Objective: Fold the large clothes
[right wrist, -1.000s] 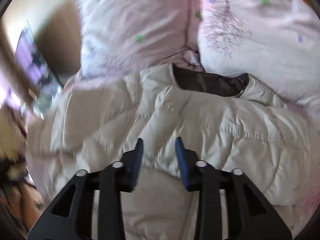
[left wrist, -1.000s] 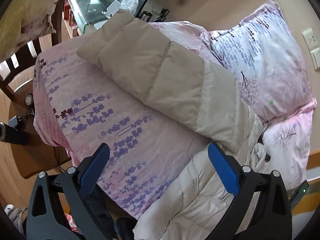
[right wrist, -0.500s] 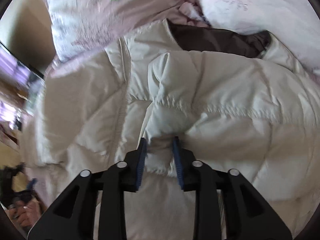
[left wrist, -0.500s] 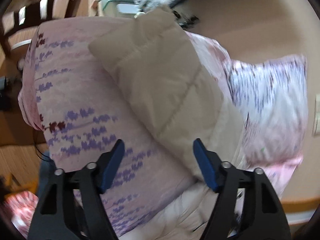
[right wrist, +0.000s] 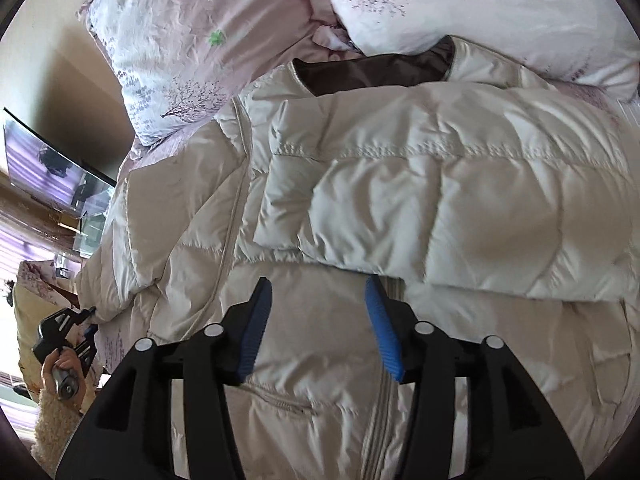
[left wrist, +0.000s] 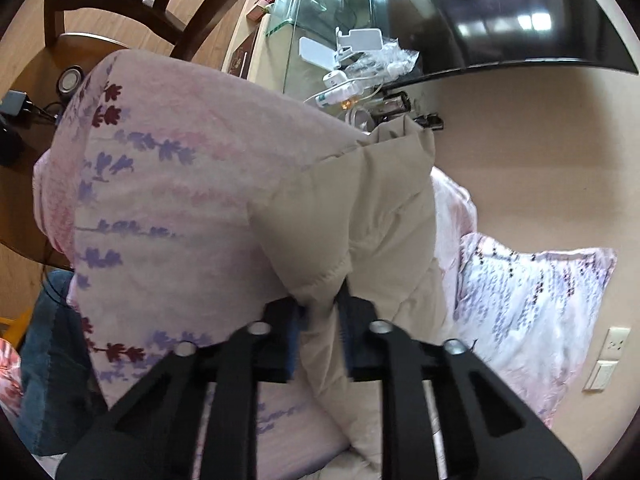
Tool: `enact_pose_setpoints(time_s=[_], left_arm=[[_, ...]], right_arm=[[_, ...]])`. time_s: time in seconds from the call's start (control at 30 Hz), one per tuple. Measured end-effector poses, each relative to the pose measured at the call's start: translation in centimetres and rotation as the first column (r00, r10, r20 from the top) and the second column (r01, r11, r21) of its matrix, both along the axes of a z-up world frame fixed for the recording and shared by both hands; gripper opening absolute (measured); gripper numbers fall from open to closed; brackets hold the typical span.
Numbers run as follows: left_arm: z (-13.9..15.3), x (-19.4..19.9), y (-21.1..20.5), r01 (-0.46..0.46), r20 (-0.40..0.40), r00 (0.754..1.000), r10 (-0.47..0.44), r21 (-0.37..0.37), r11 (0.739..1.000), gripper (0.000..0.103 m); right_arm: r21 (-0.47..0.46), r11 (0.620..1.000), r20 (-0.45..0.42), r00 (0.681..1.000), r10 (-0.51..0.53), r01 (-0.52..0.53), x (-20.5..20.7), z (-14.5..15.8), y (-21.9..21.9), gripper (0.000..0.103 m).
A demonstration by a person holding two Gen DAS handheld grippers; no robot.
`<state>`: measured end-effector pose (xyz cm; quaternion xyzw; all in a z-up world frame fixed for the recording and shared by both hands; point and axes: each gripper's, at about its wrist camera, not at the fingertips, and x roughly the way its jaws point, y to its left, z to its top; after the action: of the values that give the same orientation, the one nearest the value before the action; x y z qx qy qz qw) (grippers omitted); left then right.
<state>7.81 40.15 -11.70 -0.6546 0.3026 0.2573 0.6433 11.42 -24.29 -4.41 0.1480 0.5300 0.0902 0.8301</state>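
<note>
Left tongs (left wrist: 320,320) clamped on jacket sleeve (left wrist: 360,208) (right tongs (right wrist: 316,320) parted, empty)

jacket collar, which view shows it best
The right wrist view: the collar, with its dark brown lining, lies open at the top of the jacket, just below the pillows. The left wrist view shows none of the collar, only a sleeve pinched in the left gripper.
</note>
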Motion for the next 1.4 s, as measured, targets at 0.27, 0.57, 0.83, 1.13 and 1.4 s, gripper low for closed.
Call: enact_pose_setpoints(time_s=[0.27,0.57,0.83,1.13,1.4], left_arm=[[7.3,1.7,-1.5,0.072,0.195,0.976,-0.099,0.137,0.988,0.008],[18.9,6.3,-10.1,0.282,0.408,0.809,-0.424,0.362,0.888,0.008],[24.7,10.2,-22.1,0.462,0.413,0.566,-0.713,0.558,0.690,0.008],[21.8,14.4,-38.4,0.701,0.223,0.346,-0.912,0.585,0.409,0.008],[13.7,14.4,-48.7,0.842,-0.092,0.183,-0.979,0.529,0.108,0.008]], right_arm=[[0.041,0.997,0.007,0.998,-0.059,0.058,-1.8,0.5,-2.8,0.055],[0.091,0.984,0.009,0.988,-0.155,0.154,-3.3,0.8,-6.4,0.056],[0.109,0.969,0.002,0.975,-0.223,0.221,-4.9,0.7,-9.1,0.058],[0.119,0.936,-0.007,0.943,-0.332,0.330,-7.0,0.5,-13.4,0.069],[0.125,0.912,-0.023,0.920,-0.391,0.391,-8.2,0.0,-16.3,0.069]])
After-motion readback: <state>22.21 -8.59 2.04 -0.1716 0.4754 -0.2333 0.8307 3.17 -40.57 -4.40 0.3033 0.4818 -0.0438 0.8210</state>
